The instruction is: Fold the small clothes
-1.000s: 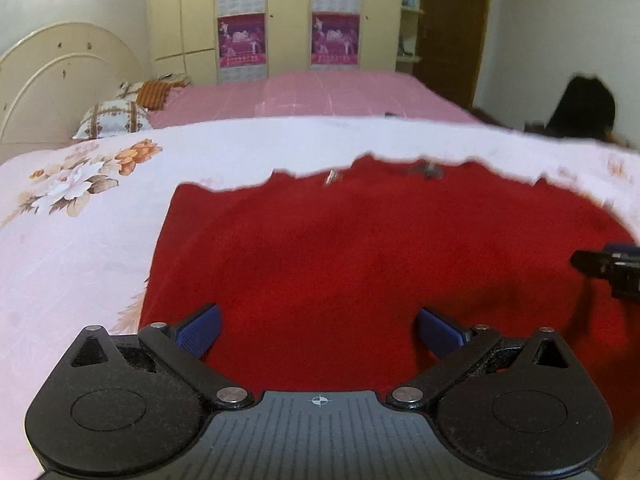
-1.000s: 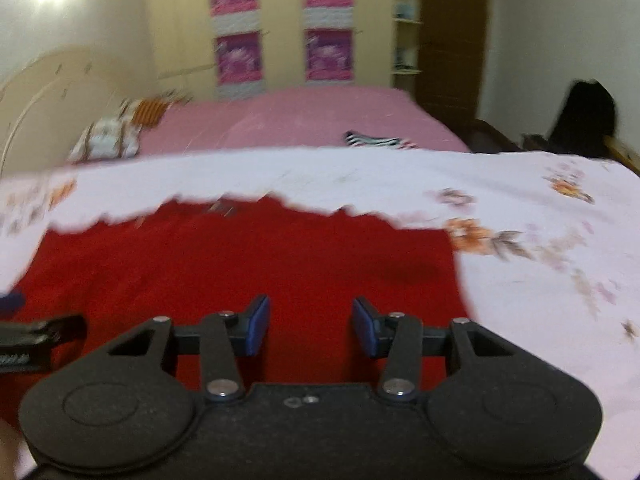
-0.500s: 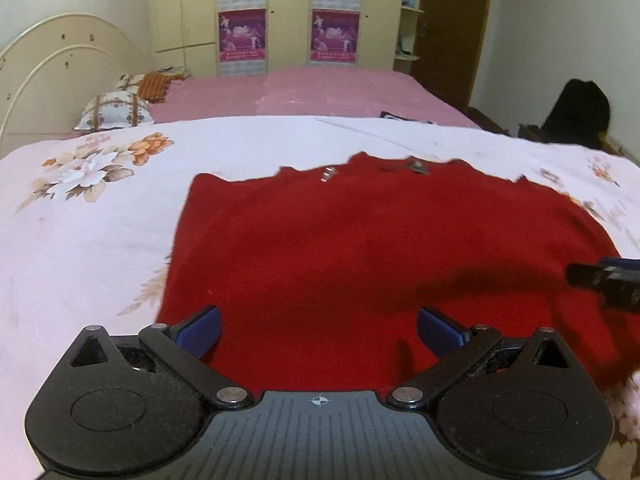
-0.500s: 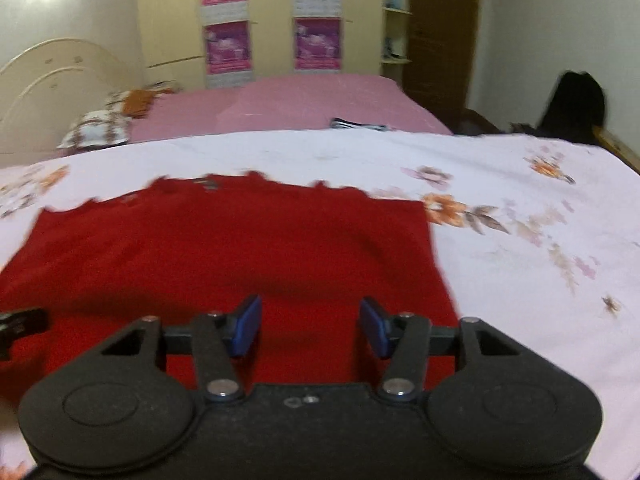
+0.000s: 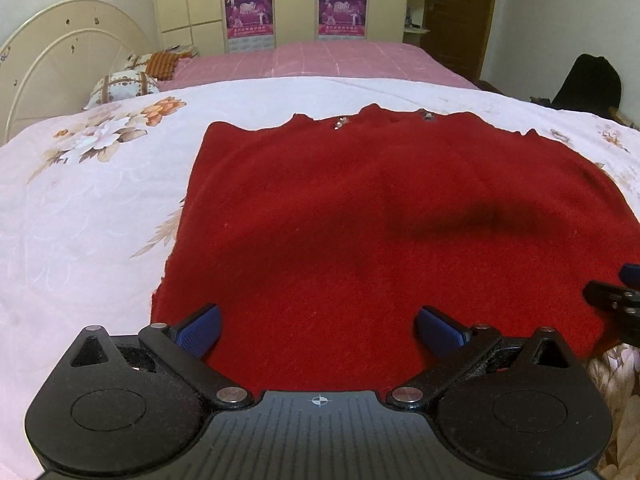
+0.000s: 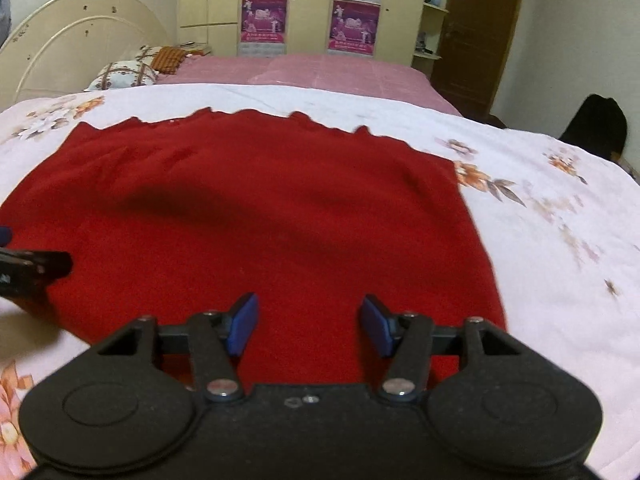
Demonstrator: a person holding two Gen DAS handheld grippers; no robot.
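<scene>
A red knitted garment [image 5: 360, 208] lies flat on the white floral bedcover [image 5: 100, 200], with small shiny trims along its wavy far edge. My left gripper [image 5: 318, 318] hangs over the garment's near left part, jaws wide open with nothing between them. My right gripper [image 6: 309, 312] hovers above the near right part of the same garment [image 6: 260, 208]. Its jaws are opening, with only cloth below them and nothing pinched. Each gripper shows at the edge of the other's view: the right gripper [image 5: 612, 300] and the left gripper [image 6: 36, 268].
A pink-covered bed [image 5: 320, 56] stands beyond, with pillows [image 5: 120, 84] by a cream headboard [image 5: 60, 48]. Wardrobes with posters [image 5: 248, 12] line the back wall. A dark bag or chair [image 5: 588, 80] sits at the right. Bare floral bedcover [image 6: 560, 240] surrounds the garment.
Both grippers have drawn back toward the garment's near edge, so more of it shows lying flat. The right gripper's jaws have spread wider. The left jaws stay wide open.
</scene>
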